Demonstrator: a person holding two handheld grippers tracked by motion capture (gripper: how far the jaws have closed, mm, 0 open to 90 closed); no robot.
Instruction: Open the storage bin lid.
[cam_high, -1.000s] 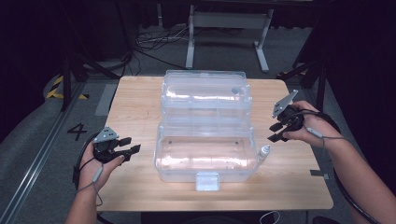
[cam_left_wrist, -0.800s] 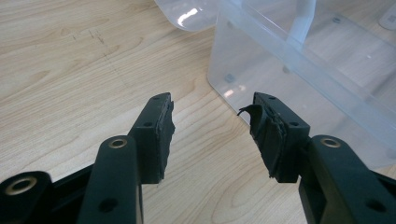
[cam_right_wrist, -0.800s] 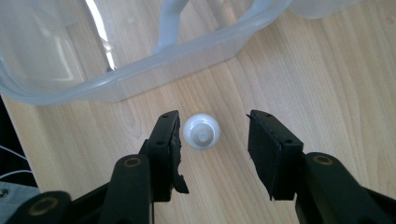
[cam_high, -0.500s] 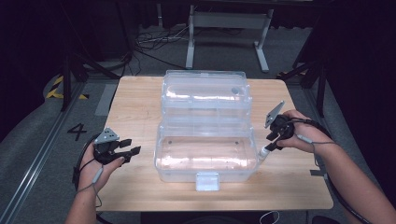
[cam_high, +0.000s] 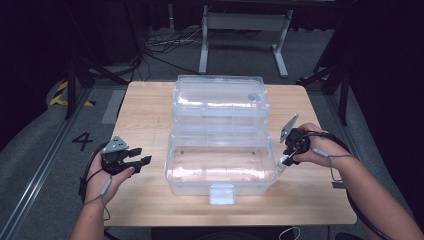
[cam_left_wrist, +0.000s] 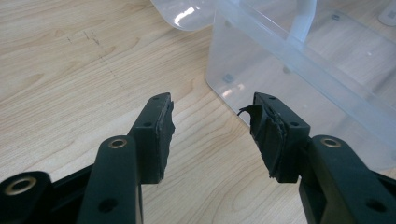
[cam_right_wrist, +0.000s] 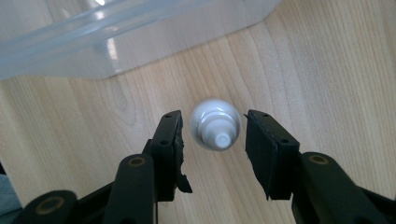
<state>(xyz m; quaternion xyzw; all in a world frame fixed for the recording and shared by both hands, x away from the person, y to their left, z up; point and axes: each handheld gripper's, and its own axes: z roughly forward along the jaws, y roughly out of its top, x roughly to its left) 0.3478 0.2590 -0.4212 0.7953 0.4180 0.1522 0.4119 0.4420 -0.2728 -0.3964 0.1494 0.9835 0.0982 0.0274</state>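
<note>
A clear plastic box (cam_high: 172, 165) stands open in the middle of the wooden table (cam_high: 145, 107), its lid (cam_high: 220, 97) tipped back behind it. A small white bottle (cam_right_wrist: 215, 131) stands upright on the wood just off the box's right end (cam_right_wrist: 116, 42). My right gripper (cam_right_wrist: 214, 120) points down over the bottle, one jaw on each side; the jaws have just been closing, and narrow gaps still show beside the bottle. In the high view the right gripper (cam_high: 286, 159) is beside the box. My left gripper (cam_high: 141, 155) rests left of the box, open and empty (cam_left_wrist: 212, 105), facing the box corner (cam_left_wrist: 299, 70).
The box has a white latch (cam_high: 221, 194) at its front. Bare wood lies left of the box and along the table's front edge. A metal stand (cam_high: 240, 30) and cables lie on the floor beyond the far edge.
My right gripper has come down and slightly inward beside the box's right end, over the bottle. The left gripper has stayed where it was.
</note>
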